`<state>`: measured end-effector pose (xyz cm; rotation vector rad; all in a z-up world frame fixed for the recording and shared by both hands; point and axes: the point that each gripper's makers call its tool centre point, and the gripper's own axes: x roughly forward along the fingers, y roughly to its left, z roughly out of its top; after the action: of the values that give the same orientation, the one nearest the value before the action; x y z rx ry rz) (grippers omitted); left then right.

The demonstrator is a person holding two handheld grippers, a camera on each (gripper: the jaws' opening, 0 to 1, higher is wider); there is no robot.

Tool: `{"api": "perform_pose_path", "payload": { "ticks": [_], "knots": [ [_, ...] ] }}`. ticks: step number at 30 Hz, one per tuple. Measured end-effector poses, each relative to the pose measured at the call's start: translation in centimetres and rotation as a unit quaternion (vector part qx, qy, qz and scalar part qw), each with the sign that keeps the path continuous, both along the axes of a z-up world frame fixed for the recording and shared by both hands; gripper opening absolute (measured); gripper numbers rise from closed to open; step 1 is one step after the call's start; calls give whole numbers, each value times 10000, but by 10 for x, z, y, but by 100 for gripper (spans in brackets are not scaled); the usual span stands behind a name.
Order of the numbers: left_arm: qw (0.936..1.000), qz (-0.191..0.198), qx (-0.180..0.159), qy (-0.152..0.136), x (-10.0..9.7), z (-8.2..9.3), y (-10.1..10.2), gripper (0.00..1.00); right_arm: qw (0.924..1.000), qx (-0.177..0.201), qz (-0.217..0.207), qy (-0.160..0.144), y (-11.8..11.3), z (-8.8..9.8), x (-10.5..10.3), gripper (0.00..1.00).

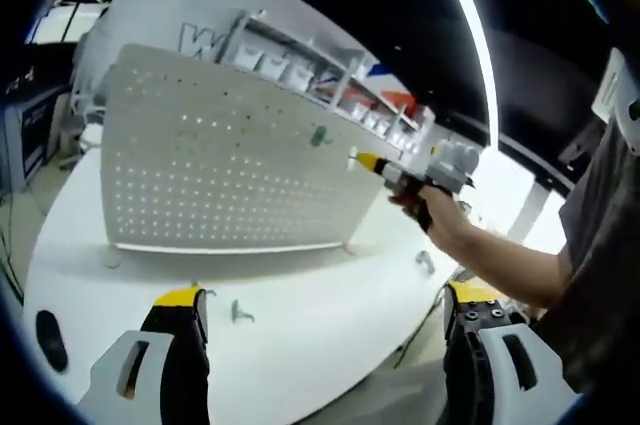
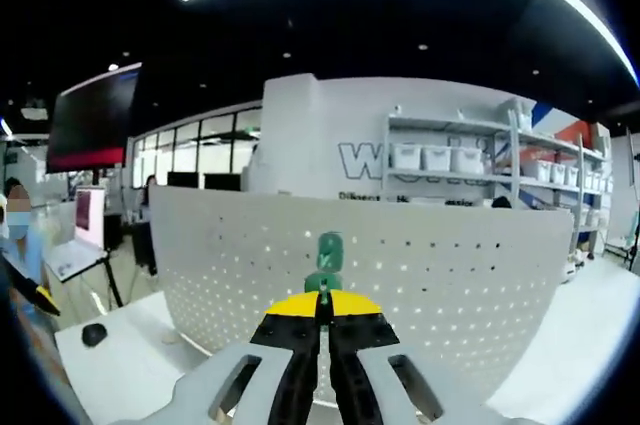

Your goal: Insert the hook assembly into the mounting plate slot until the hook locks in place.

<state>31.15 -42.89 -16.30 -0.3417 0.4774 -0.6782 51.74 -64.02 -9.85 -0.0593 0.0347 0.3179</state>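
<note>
I am looking out over a white worktop (image 1: 300, 335) that is carrying an upright white perforated mounting plate (image 1: 220, 160), which is standing on small feet toward the far edge. In the right gripper view the same plate is spreading across the middle, its rows of holes glowing with light from behind. Behind it, white shelving (image 2: 470, 160) is holding a row of white bins.

My left gripper (image 1: 330, 320) is hovering over the near edge of the worktop with its yellow-tipped jaws standing wide apart and nothing between them. My right gripper (image 2: 323, 307) is sitting with its jaws pressed together, pinching the stem of the green hook assembly (image 2: 327, 263), which is rising just above the yellow tips and lying against the plate face; I cannot tell whether it is seated in a slot. In the left gripper view that right gripper is coming in from the right, held in a hand (image 1: 445, 220), its yellow tip reaching the plate's right edge, while a small green piece (image 1: 319, 135) is showing on the plate's upper right area.

Smaller still, a grey metal hook (image 1: 240, 313) is lying loose on the worktop just beside my left jaw, another (image 1: 425, 262) is lying near the right edge, and a black oval object (image 1: 50, 337) is resting at the near-left corner.
</note>
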Motion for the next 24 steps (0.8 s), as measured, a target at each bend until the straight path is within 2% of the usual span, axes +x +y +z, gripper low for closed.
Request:
{"api": "perform_pose_path", "payload": {
  "ticks": [9,18,24],
  "knots": [
    [10000,51,18,44,4,-2,2,100,9995,122,-219,-178,-12,13,30,0],
    [9999,104,36,90,9,-4,7,100,9989,144,-350,-275,-19,16,46,0],
    [9999,108,39,108,11,-6,8,100,9981,153,-460,-369,-21,11,52,0]
  ]
}}
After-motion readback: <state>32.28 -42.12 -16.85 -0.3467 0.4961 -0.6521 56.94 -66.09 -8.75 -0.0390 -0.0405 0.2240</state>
